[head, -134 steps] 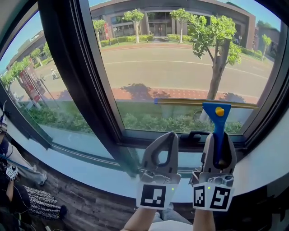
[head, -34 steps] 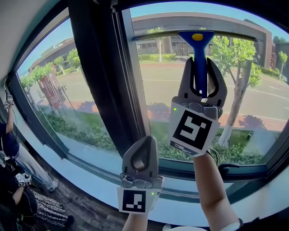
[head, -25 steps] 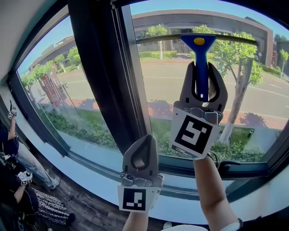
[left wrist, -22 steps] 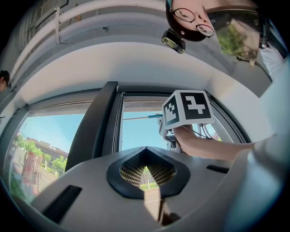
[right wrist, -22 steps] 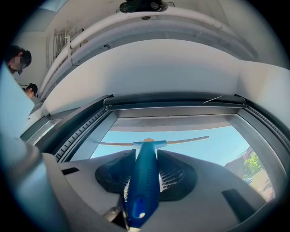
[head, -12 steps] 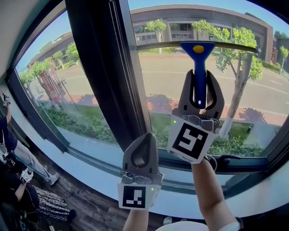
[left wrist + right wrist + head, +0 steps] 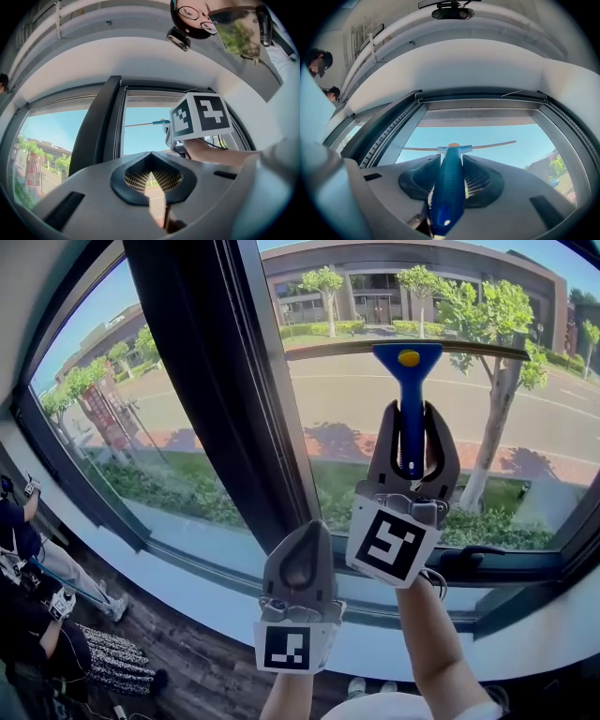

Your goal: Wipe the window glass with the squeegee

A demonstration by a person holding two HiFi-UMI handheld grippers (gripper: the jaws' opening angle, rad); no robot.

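Observation:
A blue-handled squeegee (image 7: 409, 399) with a yellow button stands upright against the right window pane (image 7: 525, 437). Its long blade (image 7: 337, 349) lies level across the glass about a third of the way down. My right gripper (image 7: 411, 442) is shut on the handle, which also shows in the right gripper view as the squeegee (image 7: 449, 187) under sky. Lower and left of it, my left gripper (image 7: 300, 568) hangs in front of the sill with jaws shut and nothing in them; the left gripper (image 7: 151, 180) looks up at the window.
A thick dark mullion (image 7: 202, 381) splits the window left of the squeegee. A black window handle (image 7: 469, 557) sits on the lower frame at the right. A white sill (image 7: 187, 587) runs below. People stand on the floor at lower left (image 7: 37, 615).
My right gripper has drawn the squeegee down the pane from near its top edge. Several seconds ago the blade was low, near the bottom frame. The left gripper has barely moved.

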